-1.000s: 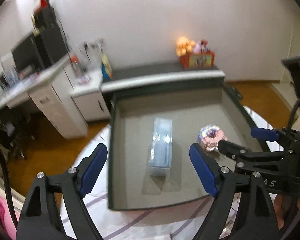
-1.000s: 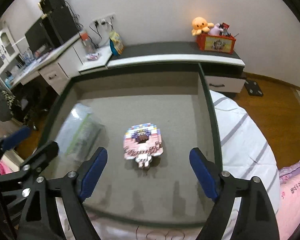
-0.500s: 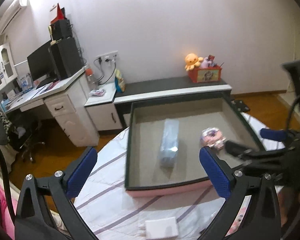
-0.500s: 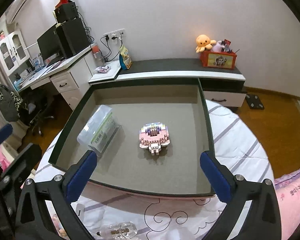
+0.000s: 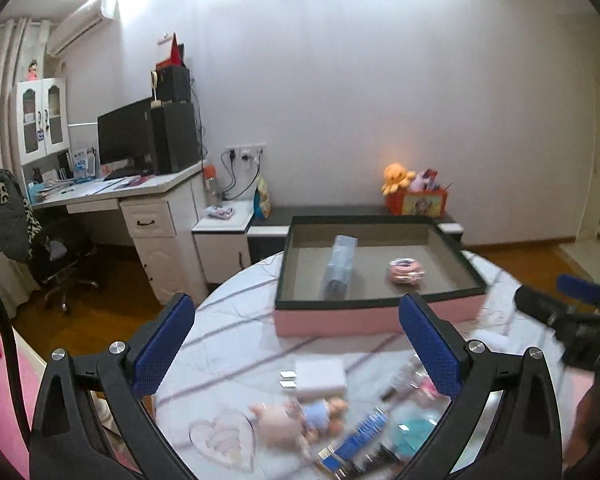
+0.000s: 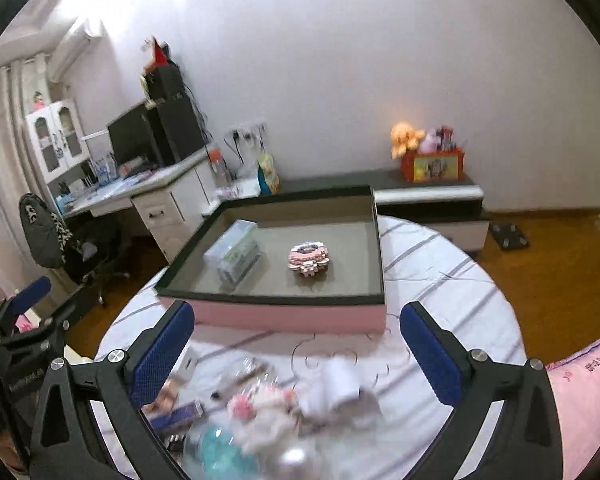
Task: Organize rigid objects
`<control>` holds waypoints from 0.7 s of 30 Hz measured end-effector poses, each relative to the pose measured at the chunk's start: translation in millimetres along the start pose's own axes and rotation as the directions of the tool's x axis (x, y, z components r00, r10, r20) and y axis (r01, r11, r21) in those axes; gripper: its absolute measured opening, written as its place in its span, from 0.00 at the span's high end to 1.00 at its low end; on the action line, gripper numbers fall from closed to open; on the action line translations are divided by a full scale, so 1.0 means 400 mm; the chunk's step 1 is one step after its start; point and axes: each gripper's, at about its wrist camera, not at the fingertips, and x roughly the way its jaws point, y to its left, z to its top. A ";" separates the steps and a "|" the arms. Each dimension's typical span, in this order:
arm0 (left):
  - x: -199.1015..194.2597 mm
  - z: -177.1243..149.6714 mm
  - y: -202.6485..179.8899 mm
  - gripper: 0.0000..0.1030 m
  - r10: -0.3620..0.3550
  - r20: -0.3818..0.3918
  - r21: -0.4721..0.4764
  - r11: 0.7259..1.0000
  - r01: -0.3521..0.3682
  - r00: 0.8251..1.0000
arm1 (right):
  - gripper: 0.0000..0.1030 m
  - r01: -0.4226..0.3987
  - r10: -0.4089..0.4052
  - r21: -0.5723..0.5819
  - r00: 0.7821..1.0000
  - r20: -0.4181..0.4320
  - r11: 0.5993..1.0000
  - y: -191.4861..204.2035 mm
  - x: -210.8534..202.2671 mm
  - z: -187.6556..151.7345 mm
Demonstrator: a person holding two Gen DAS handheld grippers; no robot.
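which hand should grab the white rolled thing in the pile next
Probably the right. The white rolled item lies just ahead of the open right tongs, between their blue pads. From the open left tongs, the small doll and white flat box are closer.

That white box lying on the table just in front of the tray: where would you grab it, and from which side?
The white box lies flat on the table, so I would probably come from above and close on its two long edges, across the short width. It looks low and flat, leaving little side wall to pinch. The left gripper stands open nearest it. The picture is blurred, so its exact edges are uncertain.
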 end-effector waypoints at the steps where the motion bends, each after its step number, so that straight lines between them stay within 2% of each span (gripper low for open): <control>1: -0.030 -0.009 -0.006 0.00 -0.002 0.016 0.001 1.000 0.002 1.000 | 0.00 0.013 -0.013 -0.014 1.000 0.016 1.000 0.011 -0.025 -0.013; 5: -0.118 -0.046 -0.033 0.00 0.044 0.083 0.011 0.999 -0.045 0.996 | 0.00 0.073 -0.062 -0.085 0.990 0.125 0.994 0.061 -0.133 -0.072; 8: -0.170 -0.076 -0.042 0.00 0.033 0.098 0.018 0.999 -0.035 0.995 | 0.00 0.111 -0.084 -0.120 0.974 0.212 0.987 0.094 -0.216 -0.121; 11: -0.206 -0.088 -0.050 0.00 0.002 0.095 0.006 1.000 -0.002 0.995 | 0.00 0.126 -0.091 -0.118 0.960 0.264 0.985 0.102 -0.269 -0.145; 21: -0.270 -0.097 -0.046 0.00 0.030 0.139 0.002 1.000 -0.030 0.990 | 0.00 0.111 -0.072 -0.129 0.958 0.276 0.985 0.130 -0.324 -0.168</control>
